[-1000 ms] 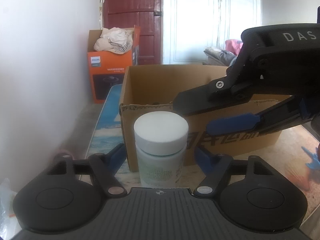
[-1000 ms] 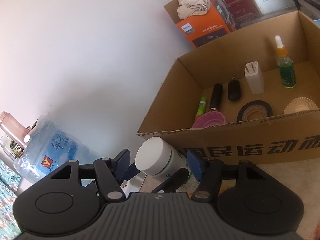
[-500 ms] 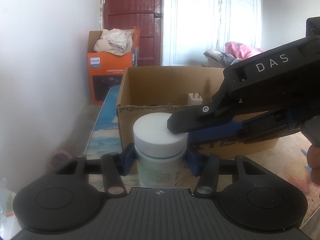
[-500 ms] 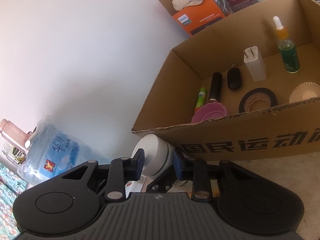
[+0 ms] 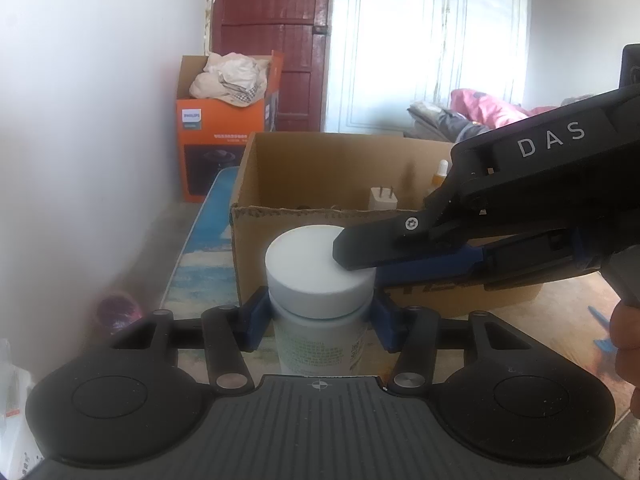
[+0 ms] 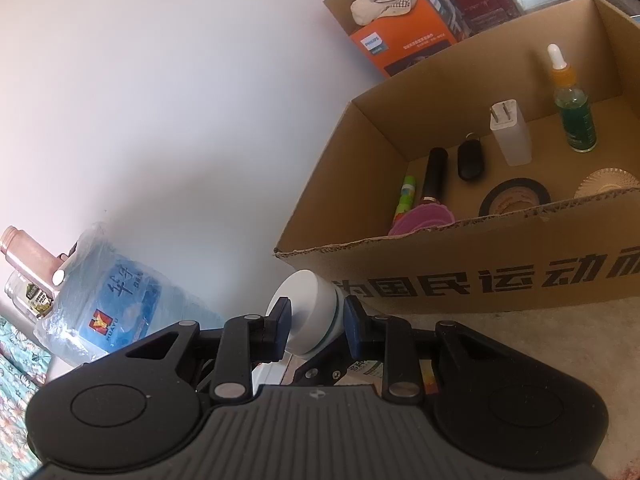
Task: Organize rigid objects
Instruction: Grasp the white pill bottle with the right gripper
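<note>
A white-capped pill bottle (image 5: 316, 348) stands upright in front of a cardboard box (image 5: 320, 160). My left gripper (image 5: 320, 316) is shut on the bottle's body just below the cap, its blue pads pressing on both sides. From the right, my right gripper (image 6: 316, 320) reaches across to the white cap (image 6: 308, 300). Its jaws are closing with the cap between them, and both pads touch it. In the left wrist view, one black right finger (image 5: 372, 248) lies over the cap's top.
The open box (image 6: 440, 264) holds a white charger (image 6: 510, 132), a green dropper bottle (image 6: 574, 112), a tape roll (image 6: 514, 196) and several small items. An orange carton (image 5: 216, 132) stands behind, a water jug (image 6: 108, 300) at the left by the white wall.
My left gripper closed onto the bottle's body. My right gripper came in over the bottle from the right and closed on its cap.
</note>
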A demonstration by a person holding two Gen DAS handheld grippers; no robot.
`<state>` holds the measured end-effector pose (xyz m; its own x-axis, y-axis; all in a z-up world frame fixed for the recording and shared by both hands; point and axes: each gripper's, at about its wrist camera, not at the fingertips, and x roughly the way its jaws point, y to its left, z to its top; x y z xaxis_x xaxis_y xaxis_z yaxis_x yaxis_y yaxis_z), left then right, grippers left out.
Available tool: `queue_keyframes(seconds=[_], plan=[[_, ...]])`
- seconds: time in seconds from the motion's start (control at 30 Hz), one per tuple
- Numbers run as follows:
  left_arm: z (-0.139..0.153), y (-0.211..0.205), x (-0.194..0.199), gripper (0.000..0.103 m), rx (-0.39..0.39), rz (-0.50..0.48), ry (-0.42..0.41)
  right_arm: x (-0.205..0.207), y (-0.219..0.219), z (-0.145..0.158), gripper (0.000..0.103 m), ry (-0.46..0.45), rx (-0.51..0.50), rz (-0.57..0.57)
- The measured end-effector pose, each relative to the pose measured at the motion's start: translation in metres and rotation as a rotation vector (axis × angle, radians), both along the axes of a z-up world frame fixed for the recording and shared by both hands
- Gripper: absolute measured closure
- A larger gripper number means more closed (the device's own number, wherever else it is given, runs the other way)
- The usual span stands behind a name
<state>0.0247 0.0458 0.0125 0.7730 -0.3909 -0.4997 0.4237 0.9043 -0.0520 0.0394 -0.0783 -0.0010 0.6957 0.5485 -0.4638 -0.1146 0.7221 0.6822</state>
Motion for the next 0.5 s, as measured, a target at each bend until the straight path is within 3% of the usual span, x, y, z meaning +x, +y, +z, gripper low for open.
queue_keyframes(seconds=[0.5], plan=[[0.001, -0.012, -0.019, 0.051, 0.018, -0.018, 0.026, -0.033, -0.009, -0.001, 0.072, 0.006, -0.007, -0.006]])
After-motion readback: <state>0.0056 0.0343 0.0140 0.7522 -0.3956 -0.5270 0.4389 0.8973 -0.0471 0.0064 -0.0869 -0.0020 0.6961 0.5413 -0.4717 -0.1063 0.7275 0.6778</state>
